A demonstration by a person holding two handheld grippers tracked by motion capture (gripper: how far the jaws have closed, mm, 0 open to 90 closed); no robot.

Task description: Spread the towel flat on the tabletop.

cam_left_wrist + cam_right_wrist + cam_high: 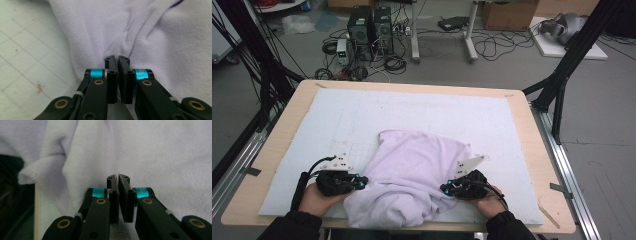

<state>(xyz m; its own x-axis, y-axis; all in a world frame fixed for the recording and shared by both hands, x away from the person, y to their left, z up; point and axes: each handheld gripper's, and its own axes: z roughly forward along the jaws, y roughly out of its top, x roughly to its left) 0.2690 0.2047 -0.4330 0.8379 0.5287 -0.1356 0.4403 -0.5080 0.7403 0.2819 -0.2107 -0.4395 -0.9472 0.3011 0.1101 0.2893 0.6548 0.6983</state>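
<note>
From up high my lavender towel [412, 175] sits bunched at the near edge of the bench [532, 150], with my left hand-held gripper [357, 182] and right hand-held gripper [446, 189] at its two sides. Close up, the left hand-held gripper [117, 60] is clenched on a towel fold beside the gridded mat [27, 55]. The right hand-held gripper [117, 178] is pinched on terry too, near the bench's edge.
</note>
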